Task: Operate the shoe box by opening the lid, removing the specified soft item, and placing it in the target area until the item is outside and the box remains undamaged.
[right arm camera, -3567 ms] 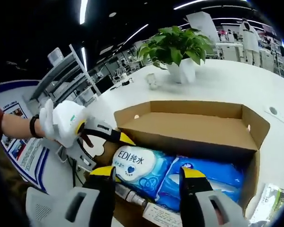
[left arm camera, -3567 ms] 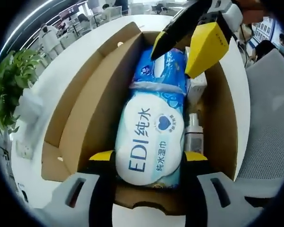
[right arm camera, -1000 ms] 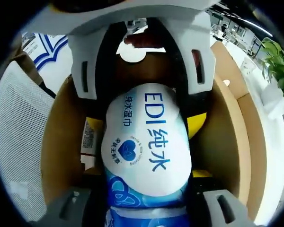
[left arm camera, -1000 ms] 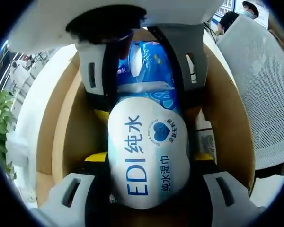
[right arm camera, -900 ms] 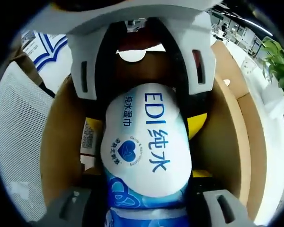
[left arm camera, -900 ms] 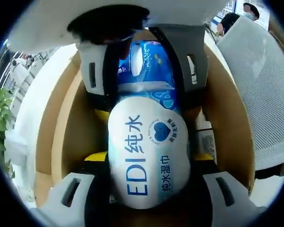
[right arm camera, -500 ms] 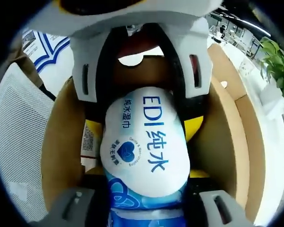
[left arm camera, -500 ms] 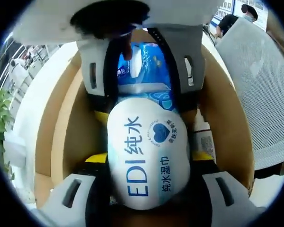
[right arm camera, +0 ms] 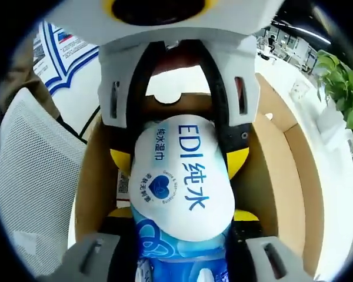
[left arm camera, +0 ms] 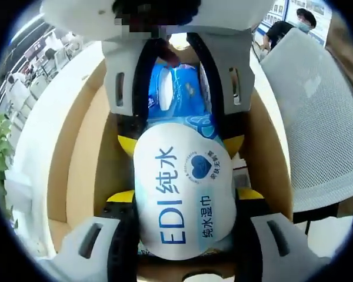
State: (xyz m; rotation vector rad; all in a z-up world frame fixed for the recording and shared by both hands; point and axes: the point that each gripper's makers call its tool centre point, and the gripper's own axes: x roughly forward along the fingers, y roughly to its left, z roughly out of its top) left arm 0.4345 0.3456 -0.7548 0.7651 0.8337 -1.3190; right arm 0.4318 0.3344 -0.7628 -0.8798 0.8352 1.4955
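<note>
Inside the open cardboard box [left arm camera: 82, 158], the left hand-held gripper [left arm camera: 185, 197] and the right hand-held gripper [right arm camera: 182, 216] clamp opposite ends of a wet wipes pack [left arm camera: 183, 194], jaws closed against its sides. Its white label reads "EDI 纯水湿巾".

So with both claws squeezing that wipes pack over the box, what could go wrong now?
The wet wipes pack is soft and bulges between the left claw and the right claw, each pinching one end, so it could slip or get crushed. It hangs close above the cardboard box, so a claw might catch a wall and tear it. Small items beside it could get dragged out.
</note>
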